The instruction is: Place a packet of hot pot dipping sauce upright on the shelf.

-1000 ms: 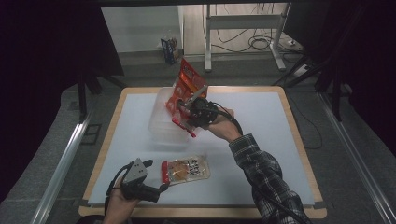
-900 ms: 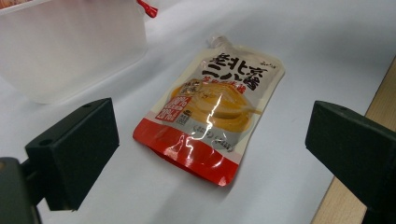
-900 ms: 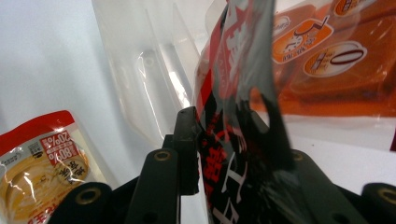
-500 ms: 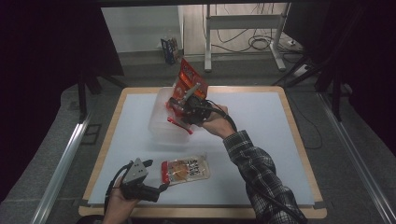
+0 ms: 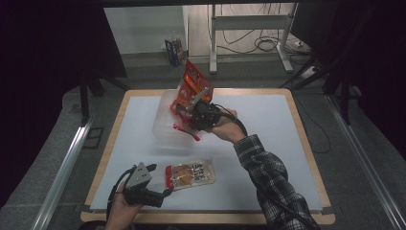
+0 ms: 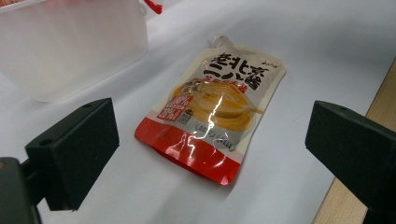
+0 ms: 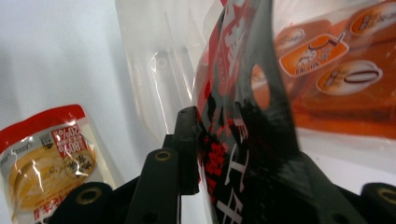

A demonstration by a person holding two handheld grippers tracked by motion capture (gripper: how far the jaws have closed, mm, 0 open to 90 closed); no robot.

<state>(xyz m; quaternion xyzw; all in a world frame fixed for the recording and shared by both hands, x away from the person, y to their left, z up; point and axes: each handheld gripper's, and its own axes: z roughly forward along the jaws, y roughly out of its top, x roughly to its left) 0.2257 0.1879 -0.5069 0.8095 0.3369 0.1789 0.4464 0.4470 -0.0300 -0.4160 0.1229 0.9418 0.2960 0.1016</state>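
Right claw (image 7: 233, 154) clamping red-black packet (image 7: 243, 140)

A lab or recording studio — dark curtains (image 5: 52, 72) hang left of the tongs, loose cables (image 5: 261, 45) and a metal stand (image 5: 249, 33) lie on grey flooring beyond them, and the white-topped desk (image 5: 268, 143) beneath sits wood-framed.
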